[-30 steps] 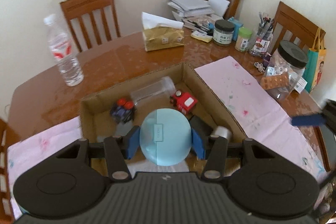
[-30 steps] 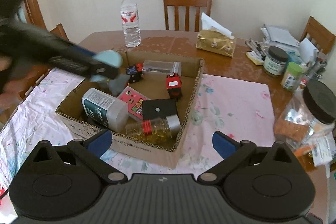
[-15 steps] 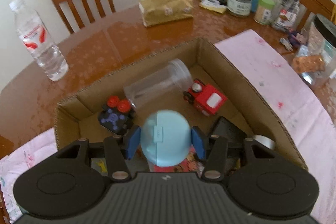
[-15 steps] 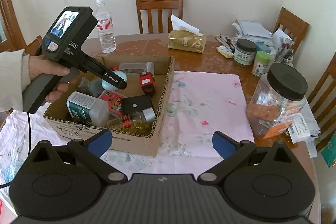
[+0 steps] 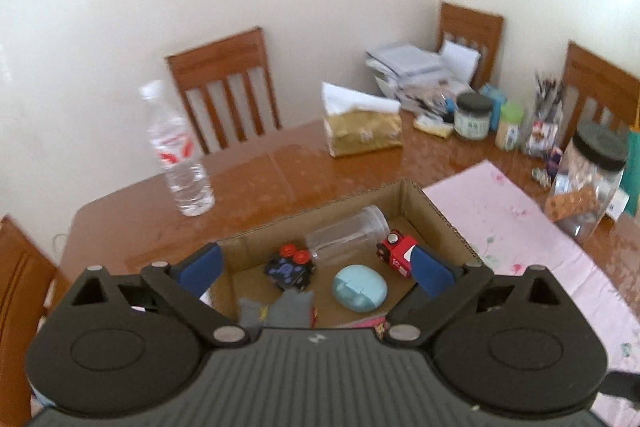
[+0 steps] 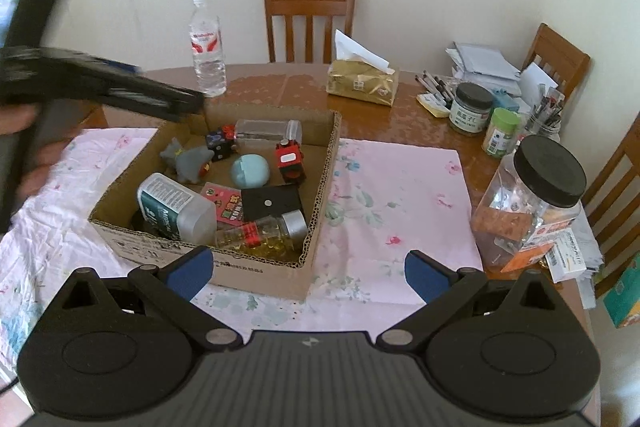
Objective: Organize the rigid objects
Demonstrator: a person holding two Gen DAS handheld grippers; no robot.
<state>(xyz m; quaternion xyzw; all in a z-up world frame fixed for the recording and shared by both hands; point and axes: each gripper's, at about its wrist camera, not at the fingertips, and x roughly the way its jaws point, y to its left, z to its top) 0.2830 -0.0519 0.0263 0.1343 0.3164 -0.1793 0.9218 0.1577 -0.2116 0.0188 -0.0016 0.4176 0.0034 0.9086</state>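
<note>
The left gripper (image 5: 314,269) hangs above the near end of the open brown cardboard box (image 5: 434,211), its blue-padded jaws opening wide with nothing gripped between them. Directly below and ahead of it, on the box floor, lies the pale blue egg-shaped plastic case (image 5: 360,288), free of both pads. Just left of that case sits a black cube toy with red knobs (image 5: 289,267), and nearer the gripper body a grey soft figure (image 5: 280,309). Beyond the case a clear plastic jar (image 5: 346,239) lies on its side, with a small red toy vehicle (image 5: 396,254) close to the right pad.

The right gripper (image 6: 308,269) hovers short of the box's near wall, over the pink flowered cloth (image 6: 400,195), jaws spread wide and empty. Just ahead of it, inside the box, lie a small bottle of yellow contents with a silver cap (image 6: 262,233), a white bottle with a green label (image 6: 174,207), and a black square case (image 6: 272,202). To its far left the left gripper shows blurred. Further out on the wooden table (image 6: 420,123) stand a water bottle (image 6: 207,47) and a gold tissue pack (image 6: 362,83); to the right is a large black-lidded clear jar (image 6: 532,203).
</note>
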